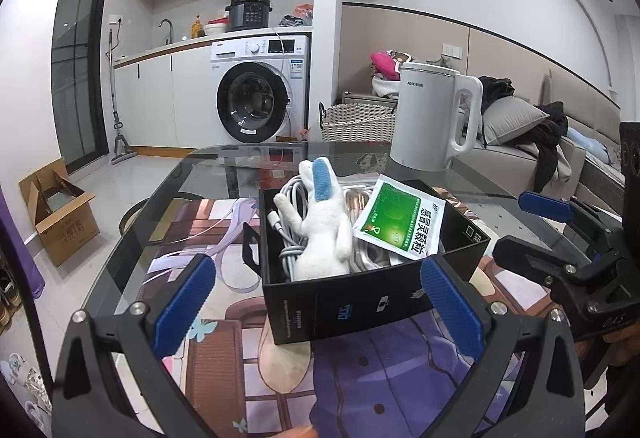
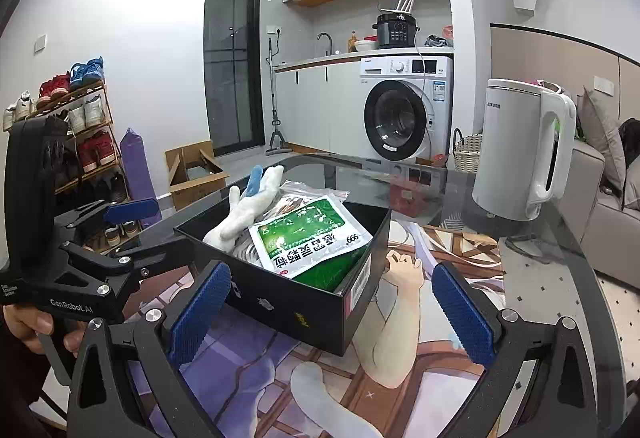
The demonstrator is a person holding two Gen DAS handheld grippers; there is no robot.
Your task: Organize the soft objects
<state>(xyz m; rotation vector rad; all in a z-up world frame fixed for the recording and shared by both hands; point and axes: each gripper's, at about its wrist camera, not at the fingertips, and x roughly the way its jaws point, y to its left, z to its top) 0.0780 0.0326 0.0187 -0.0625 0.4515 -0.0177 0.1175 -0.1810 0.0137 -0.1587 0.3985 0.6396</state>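
A black open box (image 1: pixel 372 298) (image 2: pixel 280 302) stands on the printed mat. Inside it a white plush rabbit (image 1: pixel 324 238) (image 2: pixel 240 214) with a blue ear leans upright over coiled white cables (image 1: pixel 290 194). A green and white sachet (image 1: pixel 400 222) (image 2: pixel 308 238) lies tilted on top beside it. My left gripper (image 1: pixel 318 306) (image 2: pixel 152 230) is open, its blue pads on either side of the box's near wall, apart from it. My right gripper (image 2: pixel 332 314) (image 1: pixel 532 230) is open too, just short of the box's corner. Neither holds anything.
A white electric kettle (image 1: pixel 436 118) (image 2: pixel 524 154) stands on the glass table (image 1: pixel 224 166) behind the box. An illustrated mat (image 1: pixel 224 350) covers the near part. On the floor are a cardboard box (image 1: pixel 60 214), a shoe rack (image 2: pixel 80 126) and a sofa (image 1: pixel 520 142).
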